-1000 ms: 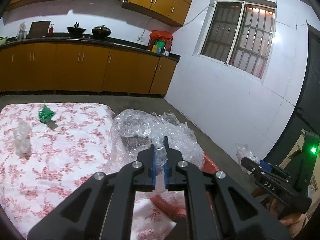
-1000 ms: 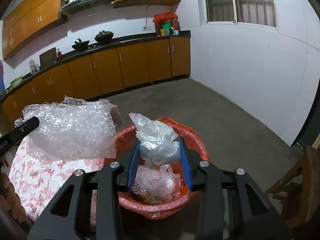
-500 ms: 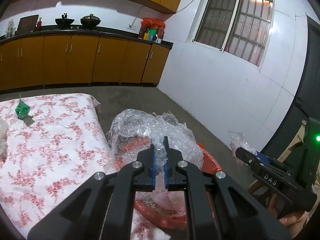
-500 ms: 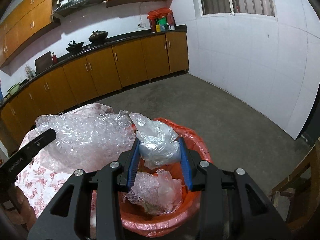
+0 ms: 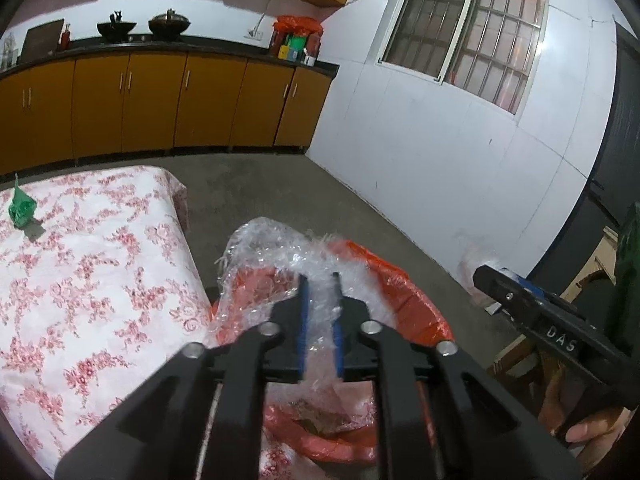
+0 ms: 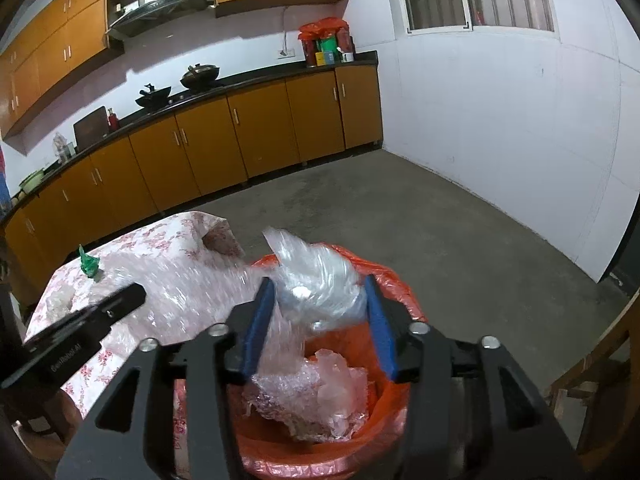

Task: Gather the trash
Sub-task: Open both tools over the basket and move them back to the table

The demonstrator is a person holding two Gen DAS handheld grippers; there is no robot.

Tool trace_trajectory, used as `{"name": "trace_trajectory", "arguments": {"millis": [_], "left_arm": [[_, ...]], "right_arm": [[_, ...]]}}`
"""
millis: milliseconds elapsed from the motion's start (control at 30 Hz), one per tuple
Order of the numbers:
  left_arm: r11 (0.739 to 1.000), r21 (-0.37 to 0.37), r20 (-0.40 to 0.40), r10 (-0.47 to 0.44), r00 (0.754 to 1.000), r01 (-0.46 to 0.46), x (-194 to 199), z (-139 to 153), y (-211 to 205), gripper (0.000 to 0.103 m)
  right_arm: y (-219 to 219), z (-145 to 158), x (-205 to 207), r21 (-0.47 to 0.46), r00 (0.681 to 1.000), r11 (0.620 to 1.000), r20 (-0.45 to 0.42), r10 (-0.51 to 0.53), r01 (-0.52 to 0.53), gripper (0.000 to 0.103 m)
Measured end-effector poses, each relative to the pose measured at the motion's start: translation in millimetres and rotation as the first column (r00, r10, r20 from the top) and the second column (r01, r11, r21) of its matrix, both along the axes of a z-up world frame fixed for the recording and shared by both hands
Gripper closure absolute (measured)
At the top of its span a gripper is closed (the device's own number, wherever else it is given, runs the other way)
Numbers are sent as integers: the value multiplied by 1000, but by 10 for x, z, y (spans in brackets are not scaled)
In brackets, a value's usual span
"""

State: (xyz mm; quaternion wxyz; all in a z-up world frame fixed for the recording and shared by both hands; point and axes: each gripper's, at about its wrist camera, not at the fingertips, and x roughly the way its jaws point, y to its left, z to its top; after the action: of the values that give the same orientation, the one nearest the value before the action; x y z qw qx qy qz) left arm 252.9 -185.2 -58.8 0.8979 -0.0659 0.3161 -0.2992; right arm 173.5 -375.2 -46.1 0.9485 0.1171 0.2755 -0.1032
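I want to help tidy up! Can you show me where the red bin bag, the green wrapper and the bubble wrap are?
red bin bag [image 6: 394, 286]: right wrist view, on its far rim.
green wrapper [image 5: 21, 206]: left wrist view, on its crumpled middle.
bubble wrap [image 5: 272, 248]: left wrist view, on the sheet's upper fold.

The right gripper [image 5: 496, 284] carries the white letters "DAS" on the side of its black finger. The left gripper [image 6: 132, 296] carries a small white marking on its finger, blurred, apparently "GenRobot.AI".
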Motion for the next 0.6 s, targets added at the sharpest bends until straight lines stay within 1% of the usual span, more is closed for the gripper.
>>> {"name": "trace_trajectory", "arguments": {"millis": [33, 100, 167, 200, 267, 300, 333, 367, 433, 567, 600], "left_arm": [[1000, -1, -6, 0, 1000, 0, 6, -16, 9, 77], [1000, -4, -20, -3, 1000, 3, 14, -51, 29, 69], [1000, 2, -27, 2, 1000, -2, 8, -83, 60, 66], [1000, 7, -30, 8, 1000, -7, 11, -96, 86, 64], [999, 19, -30, 28, 999, -27, 6, -110, 151, 56], [998, 36, -23, 55, 998, -54, -1, -116, 218, 48], [996, 50, -16, 75, 997, -74, -12, -123, 261, 37], [991, 75, -3, 109, 994, -109, -28, -128, 338, 34], [983, 105, 13, 149, 989, -149, -40, -135, 472, 22], [953, 179, 44, 240, 970, -244, -41, -168, 836, 16], [939, 201, 50, 275, 960, -280, -34, -180, 977, 15]], "right_arm": [[-18, -9, -5, 9, 1000, 1000, 1, -1, 1, 42], [-45, -36, -28, 29, 1000, 1000, 3, -1, 0, 38], [-58, -56, -50, 23, 1000, 1000, -1, -8, 8, 34], [-56, -53, -50, 18, 1000, 1000, -3, -13, 13, 31], [-59, -58, -67, -4, 999, 999, -2, -32, 32, 22], [-52, -56, -77, -17, 999, 999, 0, -42, 42, 15], [-36, -56, -90, -34, 999, 998, 3, -54, 54, 12], [-15, -55, -88, -47, 998, 997, 5, -61, 61, 10], [29, -52, -80, -80, 998, 994, 4, -69, 69, 8], [164, -73, -26, -115, 999, 992, -6, -53, 52, 7], [218, -79, 4, -122, 999, 992, -10, -44, 43, 7]]}}
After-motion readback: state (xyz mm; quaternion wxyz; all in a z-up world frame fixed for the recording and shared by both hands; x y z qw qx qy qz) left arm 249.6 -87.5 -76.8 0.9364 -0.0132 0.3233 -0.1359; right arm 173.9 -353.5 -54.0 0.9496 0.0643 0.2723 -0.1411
